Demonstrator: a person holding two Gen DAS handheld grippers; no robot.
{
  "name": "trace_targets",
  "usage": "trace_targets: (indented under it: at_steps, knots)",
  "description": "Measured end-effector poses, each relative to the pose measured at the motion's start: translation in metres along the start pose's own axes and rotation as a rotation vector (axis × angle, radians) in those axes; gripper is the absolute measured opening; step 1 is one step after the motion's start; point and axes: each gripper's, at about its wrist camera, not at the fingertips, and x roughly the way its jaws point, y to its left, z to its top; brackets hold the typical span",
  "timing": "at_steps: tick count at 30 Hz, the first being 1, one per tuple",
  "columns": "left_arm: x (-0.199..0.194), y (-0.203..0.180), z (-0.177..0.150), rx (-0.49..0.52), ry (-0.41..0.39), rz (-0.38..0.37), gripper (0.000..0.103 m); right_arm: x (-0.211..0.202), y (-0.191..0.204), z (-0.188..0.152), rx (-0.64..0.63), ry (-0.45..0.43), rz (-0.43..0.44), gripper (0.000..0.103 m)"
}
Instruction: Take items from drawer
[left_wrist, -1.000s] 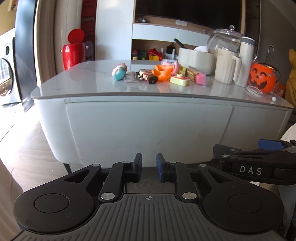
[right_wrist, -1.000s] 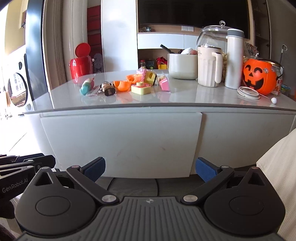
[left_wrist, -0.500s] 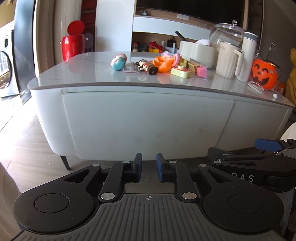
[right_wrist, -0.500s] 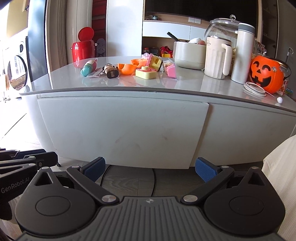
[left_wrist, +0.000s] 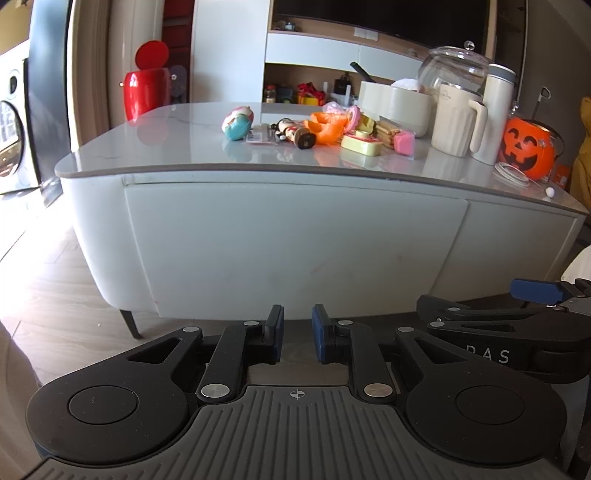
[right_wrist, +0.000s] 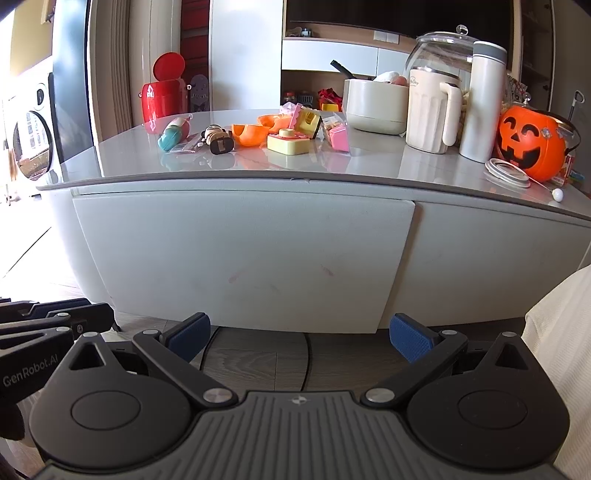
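Note:
A white cabinet stands ahead with its wide drawer front closed flush under the grey top. Small toys lie in a cluster on the top. My left gripper hangs low in front of the drawer, a narrow gap between its blue pads and nothing in it. My right gripper is level with it, spread wide and empty. Each gripper shows at the edge of the other's view: the right gripper and the left gripper. Neither touches the cabinet.
On the top stand a cream bowl, a ribbed jug, a white flask, a glass jar and an orange pumpkin bucket. A red bin stands behind. Wooden floor lies left, and white cloth right.
The cabinet sits slightly higher in both views than a second ago. Neither gripper's jaws have changed, and the drawer stays closed.

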Motion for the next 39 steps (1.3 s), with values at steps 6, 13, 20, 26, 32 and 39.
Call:
trace_targets:
  at_steps: [6,13,20,26,32,39]
  knots:
    - [0.0002,0.0003,0.0000,0.000,-0.001,-0.003,0.019,0.0006,-0.0001,-0.0006,0.000,0.006,-0.002,0.103]
    - [0.0001,0.0007,-0.0003,0.000,-0.001,-0.003,0.019,0.0006,0.0003,-0.0007,0.002,0.008,-0.002,0.103]
    - [0.0001,0.0007,-0.0001,0.000,0.000,-0.004,0.019,0.0006,0.0004,-0.0010,0.003,0.009,-0.002,0.103]
    - [0.0000,0.0008,0.0000,0.000,-0.001,-0.004,0.019,0.0005,0.0001,-0.0011,0.003,0.010,-0.002,0.103]
    - [-0.0001,0.0011,-0.0001,0.000,0.000,-0.004,0.019,0.0002,0.0003,-0.0012,0.004,0.011,-0.003,0.103]
    - [-0.0001,0.0015,0.0000,-0.001,0.000,-0.004,0.019,-0.0001,0.0004,-0.0013,0.004,0.012,-0.004,0.103]
